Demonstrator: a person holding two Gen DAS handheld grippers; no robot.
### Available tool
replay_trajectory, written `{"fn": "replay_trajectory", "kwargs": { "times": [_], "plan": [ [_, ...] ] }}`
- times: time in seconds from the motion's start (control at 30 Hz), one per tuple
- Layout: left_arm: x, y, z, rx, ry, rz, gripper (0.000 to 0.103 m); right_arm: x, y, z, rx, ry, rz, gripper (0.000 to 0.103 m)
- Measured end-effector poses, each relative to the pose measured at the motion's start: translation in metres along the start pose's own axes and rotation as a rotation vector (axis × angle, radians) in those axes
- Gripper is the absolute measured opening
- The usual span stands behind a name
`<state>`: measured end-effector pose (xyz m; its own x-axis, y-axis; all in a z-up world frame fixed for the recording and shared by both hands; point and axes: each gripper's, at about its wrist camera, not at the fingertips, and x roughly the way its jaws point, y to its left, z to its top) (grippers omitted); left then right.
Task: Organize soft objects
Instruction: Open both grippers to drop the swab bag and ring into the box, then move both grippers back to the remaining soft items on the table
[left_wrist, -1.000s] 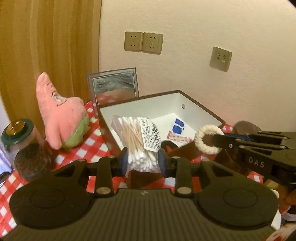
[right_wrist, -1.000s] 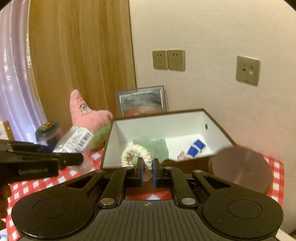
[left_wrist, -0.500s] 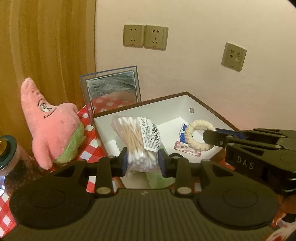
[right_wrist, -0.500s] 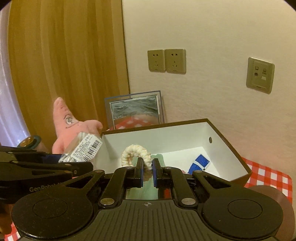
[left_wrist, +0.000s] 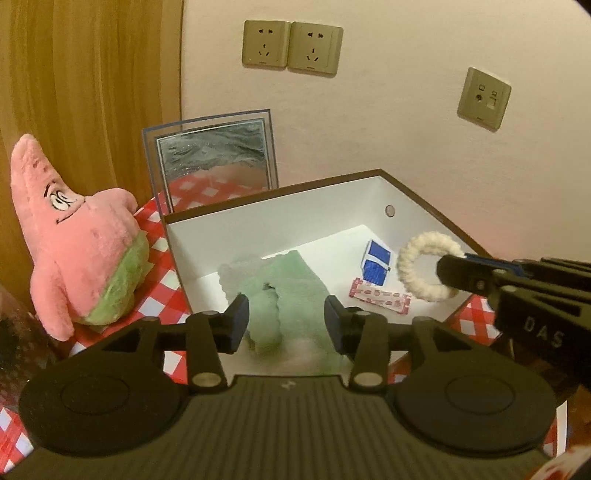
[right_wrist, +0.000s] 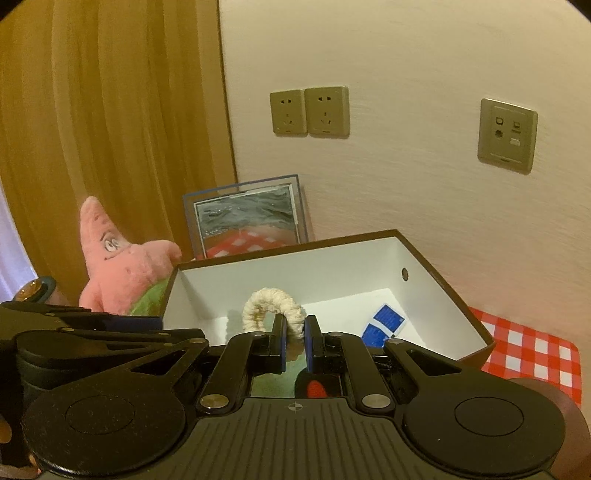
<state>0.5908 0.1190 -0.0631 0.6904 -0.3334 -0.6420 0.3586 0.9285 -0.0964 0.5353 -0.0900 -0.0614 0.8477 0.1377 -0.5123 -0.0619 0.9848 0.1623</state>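
Observation:
A brown box with a white inside (left_wrist: 280, 218) stands on the checked cloth; it also shows in the right wrist view (right_wrist: 332, 266). My left gripper (left_wrist: 282, 319) is open and empty over the box's near part, above a pale green cloth (left_wrist: 291, 288) lying inside. The cotton swab pack is out of sight. My right gripper (right_wrist: 294, 338) is shut on a cream rope ring (right_wrist: 271, 304) and holds it over the box; the ring also shows in the left wrist view (left_wrist: 424, 269).
A pink star plush (left_wrist: 77, 240) sits left of the box. A framed picture (left_wrist: 214, 155) leans on the wall behind. A blue packet (left_wrist: 376, 260) and a red patterned strip (left_wrist: 380, 295) lie in the box. A jar lid (right_wrist: 35, 291) is at the left.
My left gripper has opened and the cotton swab pack has left it. Both grippers have moved forward over the box; the right still holds the ring.

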Motion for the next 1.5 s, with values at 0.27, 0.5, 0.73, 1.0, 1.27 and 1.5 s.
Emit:
{"fn": "replay_trajectory", "kwargs": {
  "times": [0.27, 0.5, 0.73, 1.0, 1.27, 1.5],
  "plan": [
    [-0.007, 0.016, -0.004, -0.037, 0.026, 0.03, 0.041, 0.008, -0.002, -0.001, 0.017, 0.017, 0.021, 0.009],
    [-0.019, 0.031, -0.013, -0.052, 0.028, 0.056, 0.041, 0.026, -0.001, 0.002, 0.059, 0.05, 0.068, 0.01],
    [-0.036, 0.045, -0.025, -0.08, 0.026, 0.073, 0.042, 0.041, 0.0, 0.014, 0.122, 0.005, 0.082, 0.072],
    [-0.071, 0.054, -0.05, -0.136, 0.022, 0.074, 0.046, 0.017, 0.006, 0.014, 0.119, 0.001, 0.137, 0.072],
    [-0.119, 0.056, -0.084, -0.181, 0.021, 0.084, 0.047, -0.045, 0.015, -0.022, 0.083, 0.024, 0.183, 0.072],
    [-0.163, 0.047, -0.116, -0.176, 0.015, 0.12, 0.047, -0.095, 0.009, -0.052, 0.091, 0.056, 0.185, 0.072]
  ]
}}
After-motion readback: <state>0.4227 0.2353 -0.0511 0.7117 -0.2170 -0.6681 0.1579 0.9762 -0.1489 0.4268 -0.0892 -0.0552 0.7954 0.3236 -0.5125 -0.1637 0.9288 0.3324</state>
